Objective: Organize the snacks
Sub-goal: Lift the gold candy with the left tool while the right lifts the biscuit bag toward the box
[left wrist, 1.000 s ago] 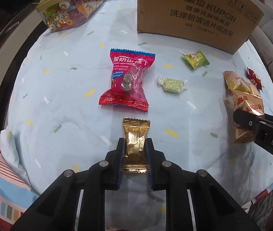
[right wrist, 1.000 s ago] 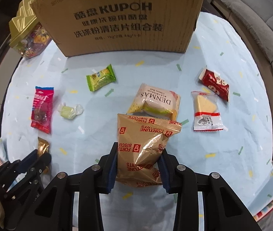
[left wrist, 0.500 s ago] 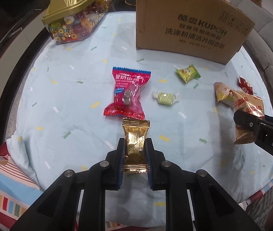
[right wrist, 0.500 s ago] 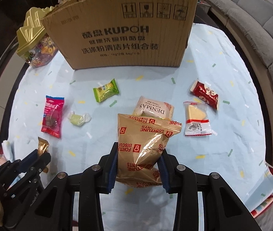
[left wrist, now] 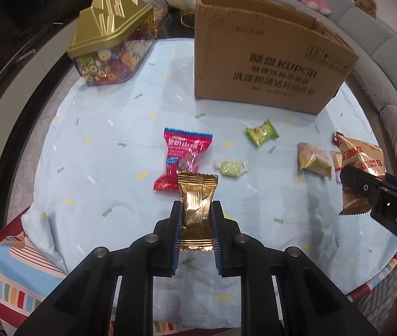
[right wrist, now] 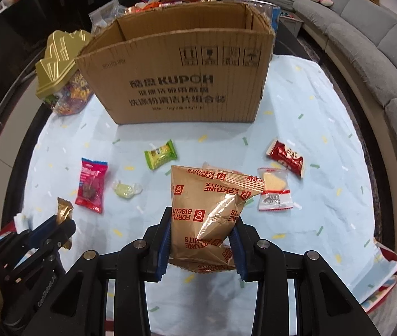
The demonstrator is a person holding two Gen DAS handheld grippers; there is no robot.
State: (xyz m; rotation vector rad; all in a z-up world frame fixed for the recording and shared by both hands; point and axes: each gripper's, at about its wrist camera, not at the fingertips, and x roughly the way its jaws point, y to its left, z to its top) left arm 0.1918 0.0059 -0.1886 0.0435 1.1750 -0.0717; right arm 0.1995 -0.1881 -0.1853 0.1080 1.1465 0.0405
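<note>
— Snacks: where are they held?
— A gold foil bar wrapper (left wrist: 197,210) is pinched by the left hand-held gripper (left wrist: 197,229); a tan Fortune Biscuits pouch (right wrist: 206,212) is clamped by the right hand-held gripper (right wrist: 201,243), both raised above the tabletop (right wrist: 324,128).
— And the rest?
— A red hawthorn packet (left wrist: 183,162) and a green candy (left wrist: 261,133) are seen lying before the open brown cardboard box (right wrist: 181,84).

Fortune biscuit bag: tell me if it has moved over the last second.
Yes. The biscuit bag, clamped in the right gripper, has risen: the cardboard box now shows its open top and the table sits lower.

Both tongs — left (left wrist: 197,218), right (right wrist: 202,232) — clamped, level above table.
</note>
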